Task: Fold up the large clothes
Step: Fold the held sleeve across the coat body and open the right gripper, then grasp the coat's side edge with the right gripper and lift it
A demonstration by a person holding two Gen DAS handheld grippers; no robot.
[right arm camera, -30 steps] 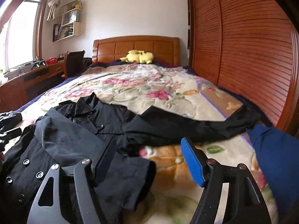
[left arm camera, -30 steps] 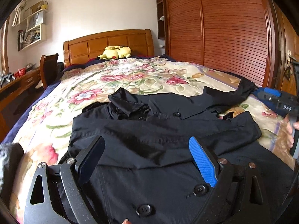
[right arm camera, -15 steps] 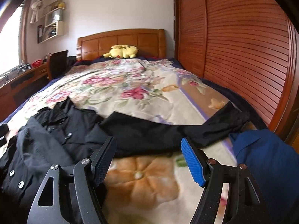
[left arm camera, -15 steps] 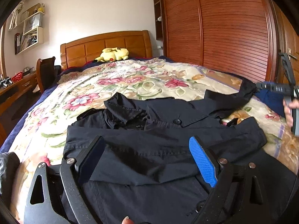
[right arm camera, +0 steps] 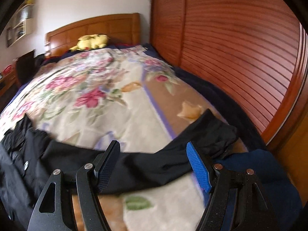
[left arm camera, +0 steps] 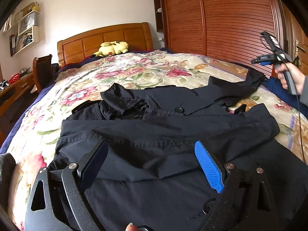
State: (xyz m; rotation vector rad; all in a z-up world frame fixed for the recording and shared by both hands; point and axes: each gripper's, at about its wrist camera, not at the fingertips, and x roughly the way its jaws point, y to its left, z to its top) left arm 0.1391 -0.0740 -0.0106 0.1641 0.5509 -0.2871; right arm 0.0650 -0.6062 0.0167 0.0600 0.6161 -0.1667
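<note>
Coat (left arm camera: 163, 140) lies spread on the bed (left arm camera: 134, 71), dark and buttoned, its body right under and ahead of the left gripper (left arm camera: 152, 165), whose jaws are spread wide with nothing between them. One sleeve (right arm camera: 154, 165) stretches out to the right, toward the wardrobe (right arm camera: 240, 38), and runs crosswise just beyond the right gripper (right arm camera: 154, 165), whose jaws are also spread and empty.

A second ago the right gripper looked across the coat's front and shoulder; it has since swung right and forward, so the sleeve and its cuff (right arm camera: 217, 134) now sit directly in front of its fingertips, with a blue cloth (right arm camera: 259, 173) beside the right finger. The left gripper has barely shifted and stays over the coat's chest.

That suggests the sleeve fold comes next: the right gripper looks lined up to pinch the sleeve near the cuff and carry it back over the body. The right view is blurred, so whether the fingers touch the fabric cannot be told.
</note>
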